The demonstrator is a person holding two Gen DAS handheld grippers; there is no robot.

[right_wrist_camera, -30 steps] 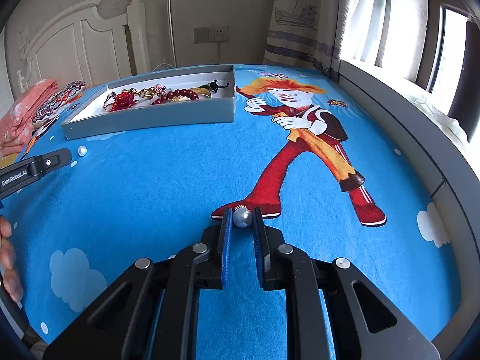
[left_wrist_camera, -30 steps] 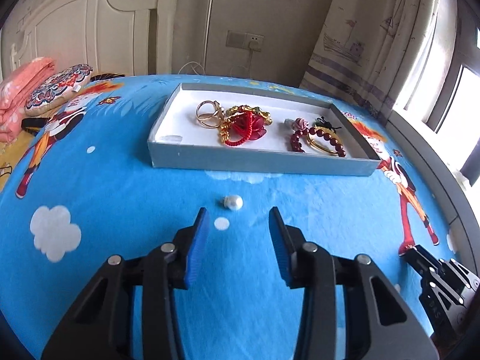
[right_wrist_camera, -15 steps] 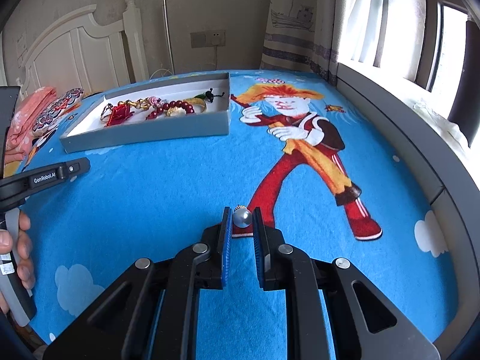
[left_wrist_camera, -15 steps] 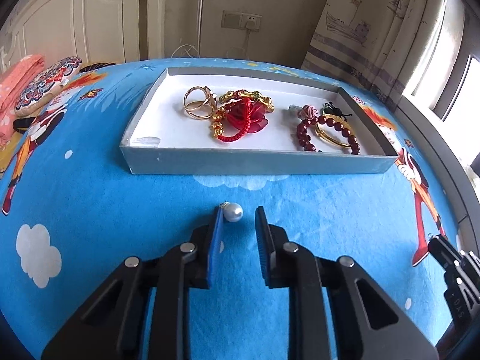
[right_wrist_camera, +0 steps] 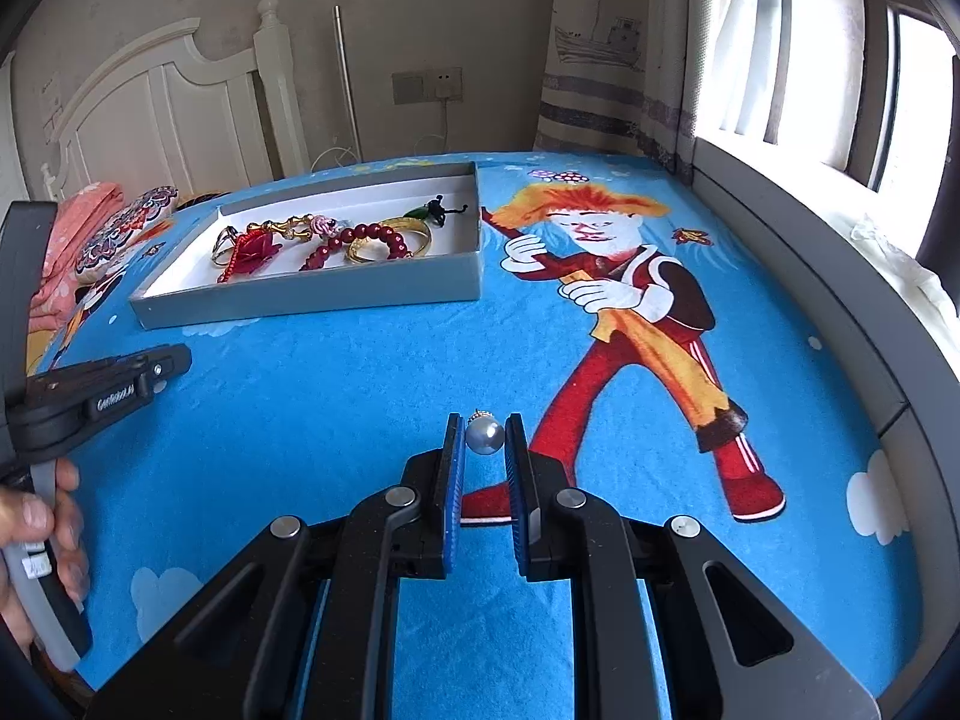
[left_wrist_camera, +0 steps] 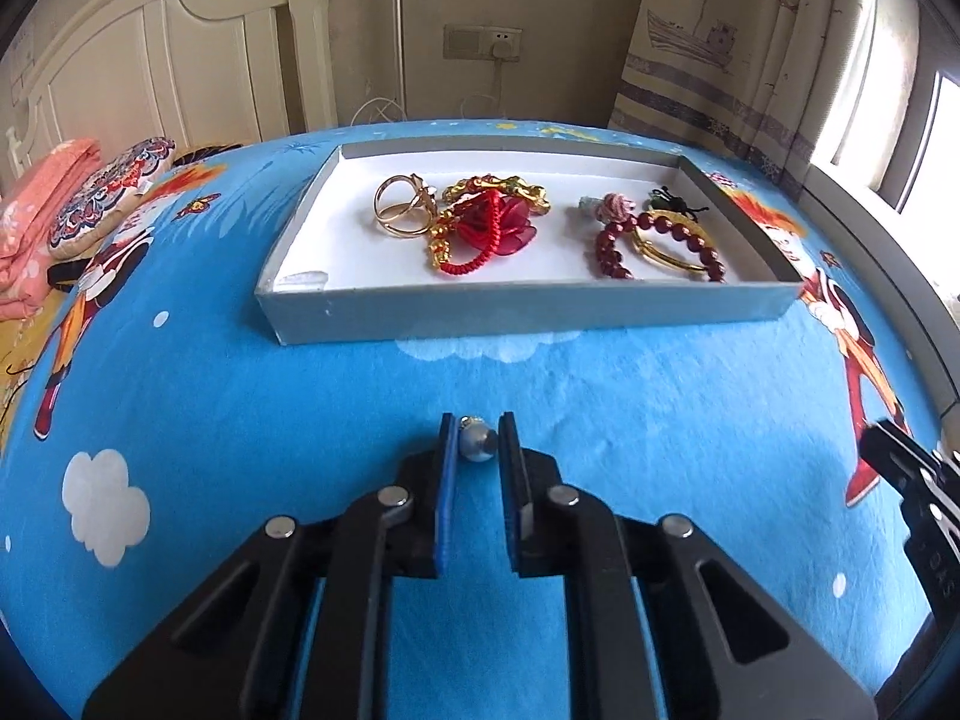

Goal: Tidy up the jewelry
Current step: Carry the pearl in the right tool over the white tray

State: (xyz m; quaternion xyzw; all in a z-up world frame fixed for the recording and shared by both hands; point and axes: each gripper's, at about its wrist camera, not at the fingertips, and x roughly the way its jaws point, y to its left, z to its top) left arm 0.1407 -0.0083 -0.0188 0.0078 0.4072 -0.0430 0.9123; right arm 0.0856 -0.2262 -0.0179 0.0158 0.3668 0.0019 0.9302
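My left gripper (left_wrist_camera: 477, 441) hovers just above the blue bedsheet, its jaws closing on a small silver-grey pearl earring (left_wrist_camera: 478, 447) that both blue pads touch. A second pearl earring (right_wrist_camera: 485, 435) sits between the tips of my right gripper (right_wrist_camera: 485, 441), which is shut on it and held above the sheet. Farther back lies a grey box lid (left_wrist_camera: 540, 318) with a white floor. It holds a gold ring (left_wrist_camera: 401, 211), a red flower with gold chain (left_wrist_camera: 492, 225), a dark red bead bracelet (left_wrist_camera: 618, 240) and a gold bangle (left_wrist_camera: 666, 255). The left gripper's side (right_wrist_camera: 102, 396) shows in the right wrist view.
Folded pink cloth (left_wrist_camera: 30, 228) and a patterned cushion (left_wrist_camera: 108, 198) lie at the far left by the white headboard (left_wrist_camera: 156, 60). A curtain (right_wrist_camera: 606, 48) and a window ledge (right_wrist_camera: 810, 252) run along the right. A hand (right_wrist_camera: 36, 540) grips the left gripper's handle.
The left gripper moved forward over the loose pearl earring and its jaws narrowed until the pads met it. The right gripper kept its pearl and hardly moved.
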